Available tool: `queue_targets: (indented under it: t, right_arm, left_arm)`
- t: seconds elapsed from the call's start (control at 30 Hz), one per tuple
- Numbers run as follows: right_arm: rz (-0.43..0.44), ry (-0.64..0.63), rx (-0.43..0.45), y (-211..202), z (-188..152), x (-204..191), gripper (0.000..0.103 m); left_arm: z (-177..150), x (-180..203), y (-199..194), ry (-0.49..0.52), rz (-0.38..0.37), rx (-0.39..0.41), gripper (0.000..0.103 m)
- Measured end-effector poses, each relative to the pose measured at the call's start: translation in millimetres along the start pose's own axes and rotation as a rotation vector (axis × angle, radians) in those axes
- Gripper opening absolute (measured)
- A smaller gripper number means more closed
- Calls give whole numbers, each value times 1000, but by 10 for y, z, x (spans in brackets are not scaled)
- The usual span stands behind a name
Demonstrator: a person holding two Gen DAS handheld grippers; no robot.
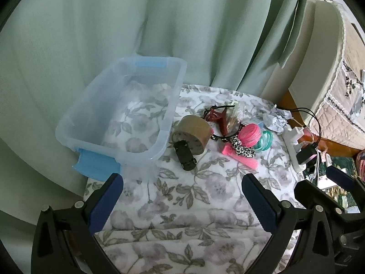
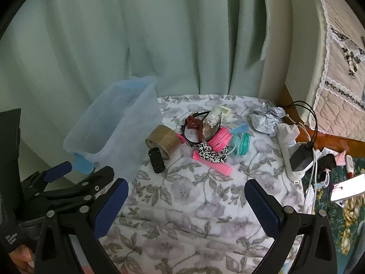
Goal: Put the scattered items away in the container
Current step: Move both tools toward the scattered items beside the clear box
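A clear plastic container [image 1: 168,114] with blue handles stands empty at the left on the floral cloth; it also shows in the right wrist view [image 2: 139,105]. Right of it lie a brown tape roll [image 1: 194,134] [image 2: 165,138], a black clip [image 1: 184,157] [image 2: 156,159], a pink coil [image 1: 249,134] [image 2: 220,139], a teal coil [image 1: 265,140] [image 2: 241,146], a leopard scrunchie [image 1: 241,149] [image 2: 211,153], a pink comb [image 1: 241,159] [image 2: 216,165] and a dark red claw clip [image 1: 217,116] [image 2: 194,123]. My left gripper [image 1: 182,182] and right gripper [image 2: 186,188] are both open and empty, hovering in front of the pile.
Crumpled paper [image 1: 277,121] [image 2: 267,119] lies at the pile's right. A white power strip with chargers and cables [image 1: 301,150] [image 2: 296,157] sits at the cloth's right edge. A green curtain [image 1: 159,22] hangs behind. A quilted bed [image 2: 342,68] is at the right.
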State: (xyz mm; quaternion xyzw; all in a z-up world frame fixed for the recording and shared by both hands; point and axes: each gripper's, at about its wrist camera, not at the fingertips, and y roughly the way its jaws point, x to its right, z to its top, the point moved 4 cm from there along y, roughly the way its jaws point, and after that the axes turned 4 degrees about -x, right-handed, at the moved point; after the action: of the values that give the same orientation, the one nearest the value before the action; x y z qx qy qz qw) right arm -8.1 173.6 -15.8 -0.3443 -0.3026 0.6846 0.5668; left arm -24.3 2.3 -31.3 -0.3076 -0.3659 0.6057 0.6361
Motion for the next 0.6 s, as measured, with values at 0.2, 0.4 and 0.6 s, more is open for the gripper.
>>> queue_targets:
  t: [0.2, 0.4, 0.6]
  right_arm:
    - [30, 18, -25, 53, 37, 1, 103]
    - [40, 20, -10, 131, 37, 11, 103]
    - [47, 25, 4, 128, 30, 15, 103]
  left_arm:
    - [47, -27, 27, 12, 9, 10, 103]
    - [76, -39, 105, 23, 22, 11, 103]
    - [93, -21, 77, 30, 40, 9, 103]
